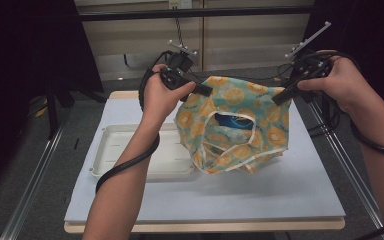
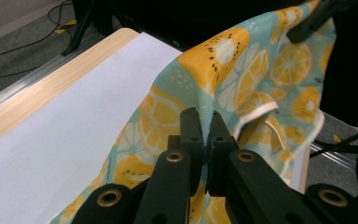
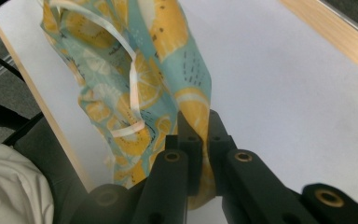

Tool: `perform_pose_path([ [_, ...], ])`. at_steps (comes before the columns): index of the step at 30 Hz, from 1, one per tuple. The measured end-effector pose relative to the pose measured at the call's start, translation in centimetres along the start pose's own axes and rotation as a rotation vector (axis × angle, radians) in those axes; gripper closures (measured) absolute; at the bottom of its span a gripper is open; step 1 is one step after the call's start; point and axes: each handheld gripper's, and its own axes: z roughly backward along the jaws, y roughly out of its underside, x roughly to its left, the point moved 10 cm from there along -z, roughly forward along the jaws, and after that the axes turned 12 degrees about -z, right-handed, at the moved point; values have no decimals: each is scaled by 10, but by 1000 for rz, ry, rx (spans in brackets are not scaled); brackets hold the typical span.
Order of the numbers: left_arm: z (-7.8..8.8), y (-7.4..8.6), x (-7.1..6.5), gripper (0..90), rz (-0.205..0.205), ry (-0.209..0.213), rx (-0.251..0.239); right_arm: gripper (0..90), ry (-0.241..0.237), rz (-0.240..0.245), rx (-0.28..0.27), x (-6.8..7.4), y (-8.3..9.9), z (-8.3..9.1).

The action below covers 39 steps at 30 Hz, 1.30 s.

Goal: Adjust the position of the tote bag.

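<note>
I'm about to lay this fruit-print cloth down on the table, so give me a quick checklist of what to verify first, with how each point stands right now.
1. Left claw gripping the teal cloth with the orange citrus print: ok, jaws shut on a fold.
2. Right claw gripping the cloth: ok, jaws shut on the opposite top edge.
3. Cloth spread between the claws: ok along the top; the lower part hangs bunched.
4. Cloth lifted off the white table sheet: cannot tell, the bottom hem hangs close to it.
5. Landing area: ok, the sheet in front of the cloth is bare.
6. Shallow white plastic tray out of the way: not ok, the cloth's left edge overlaps it.
</note>
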Motion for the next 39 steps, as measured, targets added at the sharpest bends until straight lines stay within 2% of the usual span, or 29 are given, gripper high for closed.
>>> perform_pose_path([
  [1, -7, 4, 5, 893, -9, -15, 55, 882, 0, 1, -1, 0, 0, -1],
  [3, -11, 6, 6, 894, -14, -8, 74, 867, 8, -3, -7, -1, -1, -1],
  [4, -16, 7, 6, 897, 7, 1, 78, 859, 22, -7, -17, -3, -2, 0],
  [5, -21, 9, 8, 898, 0, 0, 103, 854, 24, -12, -2, -3, 0, 0],
  [9, -25, 11, 8, 899, 0, -2, 129, 788, 46, -7, -21, -4, -2, 3],
  [11, -24, 10, 7, 900, -10, 7, 130, 889, 38, -26, -43, -4, -3, 11],
  [12, -23, 8, 5, 899, 1, 10, 114, 894, 30, -18, -25, -4, -1, 11],
  [13, -19, 7, 7, 899, -6, 5, 120, 897, 41, -18, -6, -5, 2, 10],
  [15, -17, 6, 7, 899, -7, 14, 117, 899, 43, -24, -4, -5, 2, 9],
  [16, -16, 5, 7, 899, 1, 5, 113, 900, 32, -27, -10, -4, 2, 9],
  [18, -13, 3, 3, 899, 8, 22, 99, 900, 13, -25, -54, -2, -3, 14],
  [19, -13, 3, 3, 899, 8, 22, 99, 900, 13, -25, -54, -2, -3, 14],
  [20, -11, 4, 4, 899, -15, 17, 117, 899, 13, -23, -55, -3, -3, 15],
  [21, -11, 2, 2, 899, 0, 31, 91, 900, 35, -32, -63, -6, -4, 16],
  [22, -10, 1, 1, 899, 4, 36, 88, 899, 38, -47, -55, -7, -3, 15],
  [23, -9, 1, 1, 898, -3, 37, 91, 900, 37, -58, -72, -10, -5, 16],
  [24, -9, 0, 2, 898, 2, 26, 81, 900, 37, -58, -72, -10, -5, 16],
  [26, -8, 0, 3, 857, -1, 20, 78, 900, 70, -73, -65, -16, -4, 10],
  [27, -9, 2, 4, 857, -9, 18, 91, 900, 70, -73, -65, -16, -4, 10],
  [28, -10, 4, 3, 778, 6, 8, 76, 900, 61, -58, -31, -16, -1, 2],
  [31, -8, 6, 3, 619, 2, 10, 62, 900, 54, -69, -30, -16, 0, -5],
  [32, -4, 8, 5, 554, -10, -18, 52, 900, 52, -80, -15, -18, 3, -13],
  [35, -1, 9, 0, 523, -19, 2, 31, 900, 46, -72, 8, -17, 7, -19],
  [36, 1, 13, -5, 443, -36, 7, 43, 899, 50, -73, 11, -18, 8, -24],
  [37, 1, 14, -7, 462, -54, 10, 48, 899, 46, -67, 14, -18, 9, -26],
  [39, 1, 14, -10, 436, -64, 9, 47, 899, 45, -71, 16, -19, 10, -28],
])
